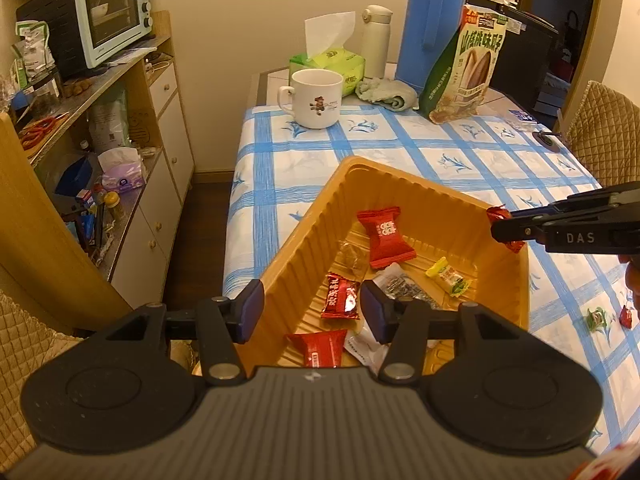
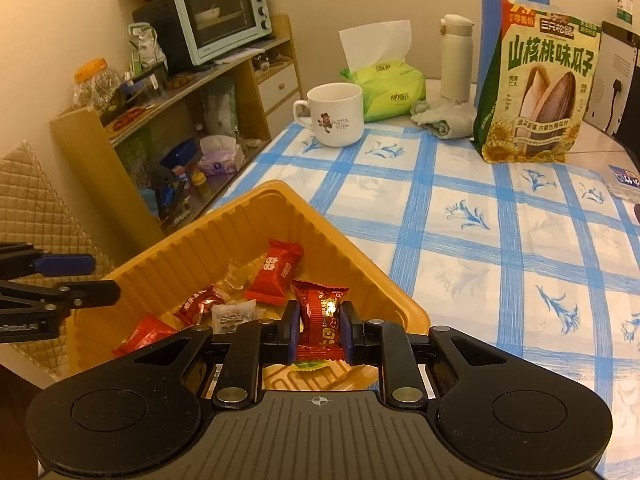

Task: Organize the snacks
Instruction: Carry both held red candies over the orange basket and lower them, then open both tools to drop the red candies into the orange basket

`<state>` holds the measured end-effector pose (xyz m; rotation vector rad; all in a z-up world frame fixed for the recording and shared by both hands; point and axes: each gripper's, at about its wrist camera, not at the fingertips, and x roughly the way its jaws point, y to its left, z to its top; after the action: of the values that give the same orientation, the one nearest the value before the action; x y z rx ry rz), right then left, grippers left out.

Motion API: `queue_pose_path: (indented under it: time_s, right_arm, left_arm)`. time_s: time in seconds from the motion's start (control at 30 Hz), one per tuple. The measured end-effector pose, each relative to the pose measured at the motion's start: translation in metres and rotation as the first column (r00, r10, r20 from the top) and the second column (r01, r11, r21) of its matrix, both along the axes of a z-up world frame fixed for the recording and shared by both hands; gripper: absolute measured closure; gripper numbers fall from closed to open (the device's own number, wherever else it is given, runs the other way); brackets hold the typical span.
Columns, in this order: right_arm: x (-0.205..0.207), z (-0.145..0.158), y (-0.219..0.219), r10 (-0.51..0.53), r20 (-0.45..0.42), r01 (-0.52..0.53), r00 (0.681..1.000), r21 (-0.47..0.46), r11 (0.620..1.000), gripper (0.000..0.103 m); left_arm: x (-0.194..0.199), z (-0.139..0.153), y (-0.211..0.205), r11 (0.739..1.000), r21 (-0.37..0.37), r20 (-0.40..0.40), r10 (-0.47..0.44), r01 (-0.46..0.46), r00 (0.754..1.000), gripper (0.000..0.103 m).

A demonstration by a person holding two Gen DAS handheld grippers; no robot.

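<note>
An orange plastic tray [image 1: 400, 172] [image 2: 280, 188] sits on the blue-checked tablecloth and holds several wrapped snacks: a large red packet [image 1: 384, 238] [image 2: 276, 276], a yellow-green candy [image 1: 448, 278], a small red candy [image 1: 340, 296] and a white packet [image 1: 362, 350]. My left gripper [image 1: 313, 306] [image 2: 94, 278] hangs open over the tray's near left corner; the small red candy lies in the tray below its gap, untouched. My right gripper [image 2: 320, 316] [image 1: 504, 228] is shut on a red foil candy [image 2: 322, 320] [image 1: 498, 214], held over the tray's right rim.
Loose candies, one green [image 1: 598, 318] and one red [image 1: 625, 316], lie on the cloth right of the tray. At the back stand a white mug [image 1: 316, 98], tissue pack [image 1: 340, 62], blue thermos [image 1: 430, 20], seed bag [image 2: 536, 92]. A cluttered shelf with an oven [image 1: 112, 12] lines the left.
</note>
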<state>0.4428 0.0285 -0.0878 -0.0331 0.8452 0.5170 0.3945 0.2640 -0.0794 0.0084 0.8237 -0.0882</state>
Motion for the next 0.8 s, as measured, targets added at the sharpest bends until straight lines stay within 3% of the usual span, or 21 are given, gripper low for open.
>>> queue_pose_path:
  time_s: [0.3,0.47,0.53,0.6,0.8]
  right_arm:
    - [0.007,-0.007,0.01,0.005,0.037,-0.005,0.999,-0.024,1.0,0.081]
    - [0.008,-0.01,0.013,0.002,0.007,-0.002,1.0,-0.036,0.999,0.077]
    - [0.005,-0.011,0.012,0.005,-0.003,-0.005,1.0,-0.027,1.0,0.052]
    - [-0.003,-0.009,0.01,0.0,0.017,0.0,1.0,-0.014,1.0,0.035]
    - [-0.023,-0.002,0.01,0.028,0.021,-0.028,0.999,0.005,1.0,0.032]
  left_arm:
    - [-0.002,0.0,0.005,1.0,-0.001,0.0,0.02,-0.02,1.0,0.047]
    - [-0.004,0.0,0.004,1.0,-0.004,0.001,0.016,-0.016,1.0,0.043]
    - [-0.006,0.001,0.003,1.0,-0.005,0.002,0.014,-0.014,1.0,0.04]
    - [-0.007,0.002,0.002,1.0,-0.005,0.005,0.013,-0.013,1.0,0.037]
    - [-0.017,0.009,-0.003,1.0,-0.015,0.014,0.015,-0.015,1.0,0.03]
